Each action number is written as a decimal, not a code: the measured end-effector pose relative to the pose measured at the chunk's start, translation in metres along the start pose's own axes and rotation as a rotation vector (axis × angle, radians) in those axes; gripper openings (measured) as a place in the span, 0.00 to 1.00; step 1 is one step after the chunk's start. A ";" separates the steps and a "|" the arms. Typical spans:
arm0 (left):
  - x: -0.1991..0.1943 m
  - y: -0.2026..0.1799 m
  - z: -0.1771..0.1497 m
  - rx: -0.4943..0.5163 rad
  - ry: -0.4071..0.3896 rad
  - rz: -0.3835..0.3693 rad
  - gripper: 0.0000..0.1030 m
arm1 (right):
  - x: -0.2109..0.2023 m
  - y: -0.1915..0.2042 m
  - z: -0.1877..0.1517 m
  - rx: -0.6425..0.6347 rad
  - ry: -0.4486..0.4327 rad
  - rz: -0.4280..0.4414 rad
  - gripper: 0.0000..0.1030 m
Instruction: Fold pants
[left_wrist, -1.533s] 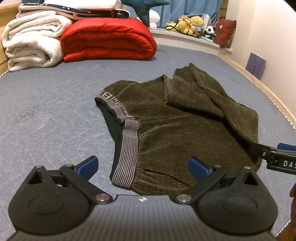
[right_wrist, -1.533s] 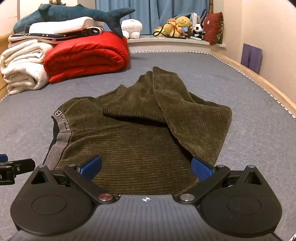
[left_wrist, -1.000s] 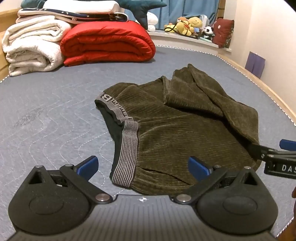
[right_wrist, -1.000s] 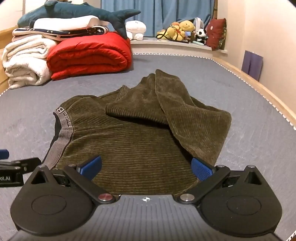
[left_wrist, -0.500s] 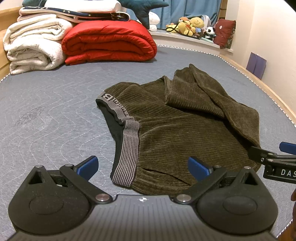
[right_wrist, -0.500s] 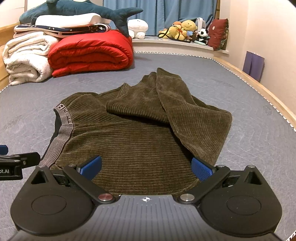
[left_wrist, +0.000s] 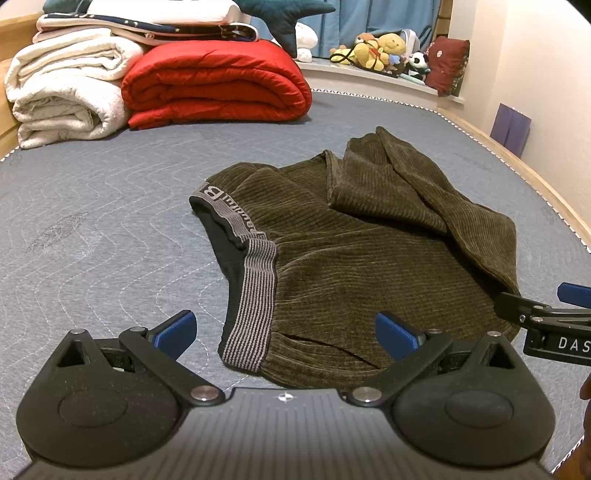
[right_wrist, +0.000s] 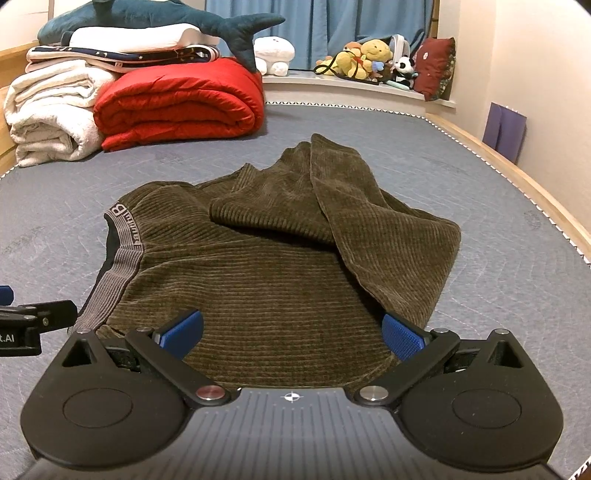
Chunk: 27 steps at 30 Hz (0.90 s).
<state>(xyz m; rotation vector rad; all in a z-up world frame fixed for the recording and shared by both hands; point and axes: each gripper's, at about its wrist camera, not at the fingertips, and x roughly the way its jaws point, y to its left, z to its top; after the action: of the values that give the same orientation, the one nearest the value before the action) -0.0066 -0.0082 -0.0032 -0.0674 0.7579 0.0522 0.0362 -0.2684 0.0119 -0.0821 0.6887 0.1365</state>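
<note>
The olive corduroy pants (left_wrist: 362, 251) lie folded in a loose bundle on the grey quilted mattress (left_wrist: 92, 229), with the grey striped waistband (left_wrist: 255, 291) at the left and the legs doubled over on top. My left gripper (left_wrist: 286, 330) is open and empty, just short of the near waistband corner. My right gripper (right_wrist: 291, 330) is open and empty, over the near edge of the pants (right_wrist: 280, 280). Each gripper's tip shows at the edge of the other's view.
A rolled red quilt (left_wrist: 218, 81) and white folded blankets (left_wrist: 62, 88) sit at the far left. Stuffed toys (left_wrist: 384, 55) line a ledge at the back. A wooden bed rail (left_wrist: 524, 173) and wall run along the right.
Both grippers have drifted slightly, staying open near the front edge of the pants. The pants have not moved.
</note>
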 end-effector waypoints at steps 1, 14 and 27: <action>0.000 0.000 0.000 0.001 -0.001 0.000 1.00 | 0.000 0.000 0.000 0.001 0.002 -0.001 0.99; 0.001 0.000 0.000 -0.002 0.002 -0.002 1.00 | 0.002 -0.001 0.000 0.000 0.005 -0.002 0.99; 0.000 0.000 0.000 -0.002 0.002 -0.003 1.00 | 0.005 -0.001 -0.002 0.004 0.015 -0.004 0.99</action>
<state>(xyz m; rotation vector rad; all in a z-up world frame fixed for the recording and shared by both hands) -0.0063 -0.0080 -0.0035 -0.0701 0.7598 0.0496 0.0386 -0.2694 0.0074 -0.0805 0.7039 0.1305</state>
